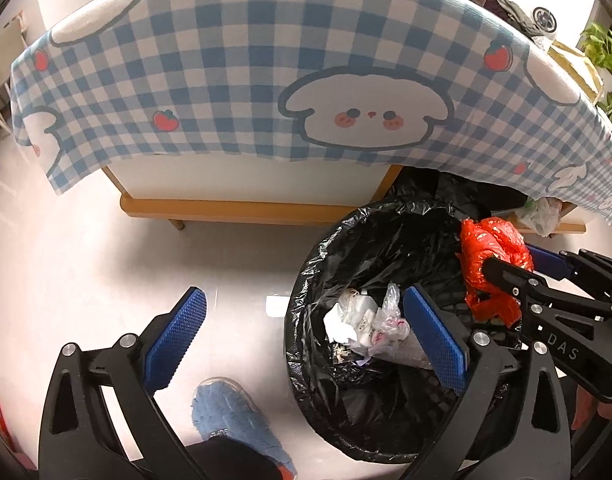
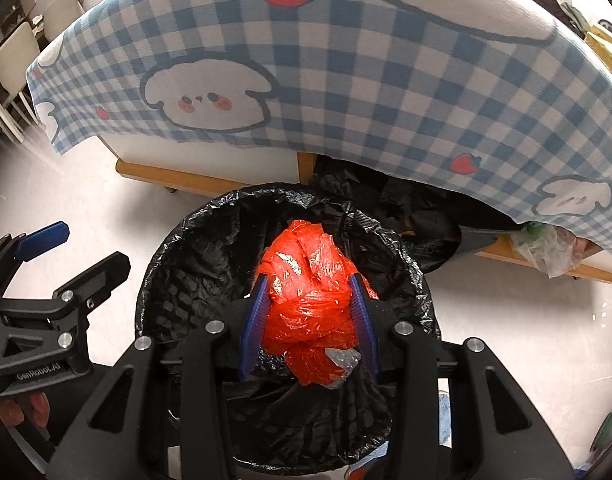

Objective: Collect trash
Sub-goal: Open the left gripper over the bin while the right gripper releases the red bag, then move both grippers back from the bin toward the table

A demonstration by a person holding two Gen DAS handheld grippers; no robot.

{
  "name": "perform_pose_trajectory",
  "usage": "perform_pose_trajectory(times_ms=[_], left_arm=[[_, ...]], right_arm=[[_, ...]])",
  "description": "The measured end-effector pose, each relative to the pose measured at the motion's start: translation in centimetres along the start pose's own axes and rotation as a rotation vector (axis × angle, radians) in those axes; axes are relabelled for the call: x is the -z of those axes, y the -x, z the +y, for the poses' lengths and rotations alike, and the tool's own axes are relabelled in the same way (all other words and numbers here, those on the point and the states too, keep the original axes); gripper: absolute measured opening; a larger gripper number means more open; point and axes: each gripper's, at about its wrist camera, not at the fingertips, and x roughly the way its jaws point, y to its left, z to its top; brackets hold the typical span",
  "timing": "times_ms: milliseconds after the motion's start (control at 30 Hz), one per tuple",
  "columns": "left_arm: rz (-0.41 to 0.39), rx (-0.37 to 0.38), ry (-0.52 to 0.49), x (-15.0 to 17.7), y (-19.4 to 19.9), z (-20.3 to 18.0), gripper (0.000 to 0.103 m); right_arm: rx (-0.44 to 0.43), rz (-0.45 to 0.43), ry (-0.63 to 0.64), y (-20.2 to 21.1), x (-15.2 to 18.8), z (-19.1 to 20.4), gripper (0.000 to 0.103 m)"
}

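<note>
Right gripper [image 2: 311, 312] clamped the red bag [image 2: 313, 300] above the lined bin [image 2: 178, 240] (release pending); left gripper [image 1: 306, 332] stood wide, empty.

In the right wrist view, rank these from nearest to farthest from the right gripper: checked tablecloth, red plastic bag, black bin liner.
1. red plastic bag, gripped between the right gripper fingers.
2. black bin liner, just below and around.
3. checked tablecloth, beyond the bin, draped overhead.
</note>
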Motion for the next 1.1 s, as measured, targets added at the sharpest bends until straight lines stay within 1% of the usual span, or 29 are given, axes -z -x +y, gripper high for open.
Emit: perform_pose_trajectory(times_ms=[100,167,267,333,433,533,667,933,1100], left_arm=[[0.006,0.0,0.008,0.0,-0.2,0.4,0.097],[0.006,-0.001,0.012,-0.1,-0.3,0.5,0.097],[0.005,-0.001,0.013,-0.2,-0.2,0.5,0.097],[0.003,0.0,0.01,-0.2,-0.1,0.4,0.097],[0.002,0.001,0.009,-0.4,0.1,0.4,0.097],[-0.004,0.003,0.011,-0.5,0.5,0.3,0.097],[-0.007,0.009,0.015,-0.9,1.5,0.1,0.097],[-0.039,0.029,0.008,-1.9,4.0,-0.9,0.097],[-0.058,0.019,-0.004,-2.7,5.2,-1.6,0.097]], right_arm=[[0.004,-0.001,0.0,-0.2,-0.1,0.1,0.045],[0.006,-0.005,-0.002,-0.2,-0.1,0.0,0.046],[0.003,-0.012,0.002,0.0,-0.2,0.1,0.052],[0.013,-0.032,-0.004,0.3,-0.3,-0.1,0.067],[0.019,-0.054,-0.018,0.8,-0.4,-0.5,0.079],[0.026,-0.068,-0.02,1.4,-0.5,-0.8,0.088],[0.039,-0.084,-0.02,2.4,-0.6,-1.2,0.092],[0.044,-0.129,-0.038,5.4,-0.9,-1.7,0.094],[0.055,-0.155,-0.048,6.7,-1.4,-2.2,0.094]])
